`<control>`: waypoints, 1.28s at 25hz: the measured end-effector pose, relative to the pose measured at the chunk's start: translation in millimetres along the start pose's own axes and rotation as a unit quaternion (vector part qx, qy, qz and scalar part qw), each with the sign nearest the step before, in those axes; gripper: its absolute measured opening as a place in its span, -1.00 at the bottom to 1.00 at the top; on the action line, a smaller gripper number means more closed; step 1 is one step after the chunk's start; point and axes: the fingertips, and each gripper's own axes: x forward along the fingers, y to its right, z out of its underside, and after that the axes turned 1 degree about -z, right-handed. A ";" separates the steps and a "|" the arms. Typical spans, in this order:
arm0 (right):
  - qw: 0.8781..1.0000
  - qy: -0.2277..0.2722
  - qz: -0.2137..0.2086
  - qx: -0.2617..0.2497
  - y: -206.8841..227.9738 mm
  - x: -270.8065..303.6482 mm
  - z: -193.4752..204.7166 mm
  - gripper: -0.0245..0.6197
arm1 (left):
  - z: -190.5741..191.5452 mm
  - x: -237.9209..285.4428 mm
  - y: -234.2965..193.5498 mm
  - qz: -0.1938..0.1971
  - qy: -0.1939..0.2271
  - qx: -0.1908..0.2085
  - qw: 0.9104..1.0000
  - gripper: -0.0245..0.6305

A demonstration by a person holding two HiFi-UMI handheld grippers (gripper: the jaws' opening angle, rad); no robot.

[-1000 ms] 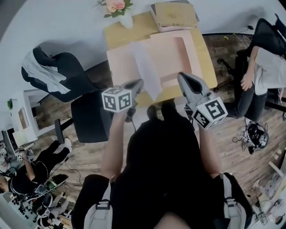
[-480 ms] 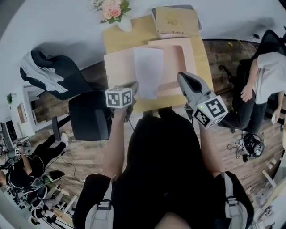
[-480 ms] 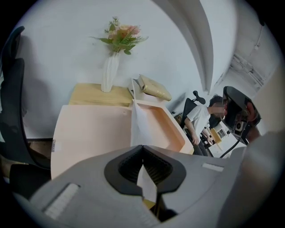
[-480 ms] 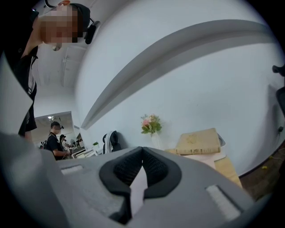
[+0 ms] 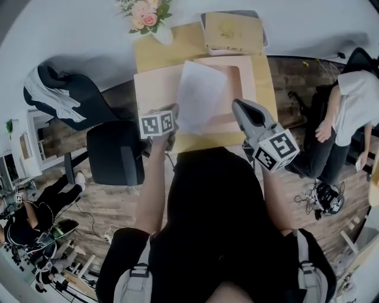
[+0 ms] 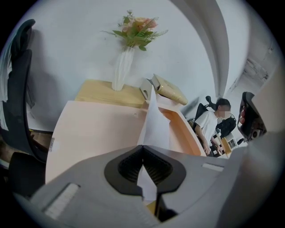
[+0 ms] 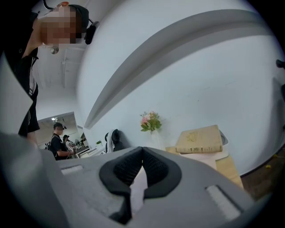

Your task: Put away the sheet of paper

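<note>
A white sheet of paper (image 5: 200, 97) hangs slanted over an open pink folder (image 5: 155, 89) on the wooden table (image 5: 151, 50). My left gripper (image 5: 173, 113) is shut on the sheet's near left corner. In the left gripper view the paper (image 6: 155, 127) runs edge-on up from the closed pads of that gripper (image 6: 142, 150) over the folder (image 6: 93, 129). My right gripper (image 5: 236, 106) hovers just right of the sheet above the folder's rimmed right half (image 5: 247, 80). In its own view the right gripper (image 7: 142, 150) has its pads together, and no grip on the paper shows.
A tan book (image 5: 232, 29) lies at the table's back right, a vase of flowers (image 5: 148, 15) at the back left. A black chair with a jacket (image 5: 65, 100) stands left of the table. A seated person (image 5: 349, 106) is to the right.
The sheet has swung from nearly edge-on to broad and flat over the folder. The left gripper sank toward the table with it, and the right gripper shifted slightly left.
</note>
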 end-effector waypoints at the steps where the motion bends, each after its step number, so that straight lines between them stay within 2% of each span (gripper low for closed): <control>1: 1.000 -0.001 -0.001 0.001 0.0 0.8 0.2 -0.91 | -0.9 2.2 -2.7 -0.002 0.000 -0.006 1.000 -0.90; 8: 1.000 -0.008 0.000 0.005 6.9 0.2 5.0 -0.91 | 5.3 12.3 -30.0 -0.018 0.010 -0.087 0.996 -0.90; 14: 1.000 -0.008 0.004 0.003 10.2 -1.0 3.5 -0.91 | 15.2 13.6 -58.9 -0.065 0.026 -0.133 0.989 -0.90; 20: 1.000 -0.011 0.005 0.004 14.8 -1.3 2.0 -0.91 | 7.5 28.2 -50.8 -0.051 0.038 -0.166 0.984 -0.90; 25: 1.000 -0.011 0.012 0.007 19.5 -4.9 3.1 -0.91 | 1.8 34.2 -54.9 -0.060 0.069 -0.220 0.971 -0.90; 32: 1.000 -0.009 0.020 0.013 24.1 -12.4 6.3 -0.91 | 2.9 22.4 -74.9 -0.077 0.103 -0.273 0.954 -0.90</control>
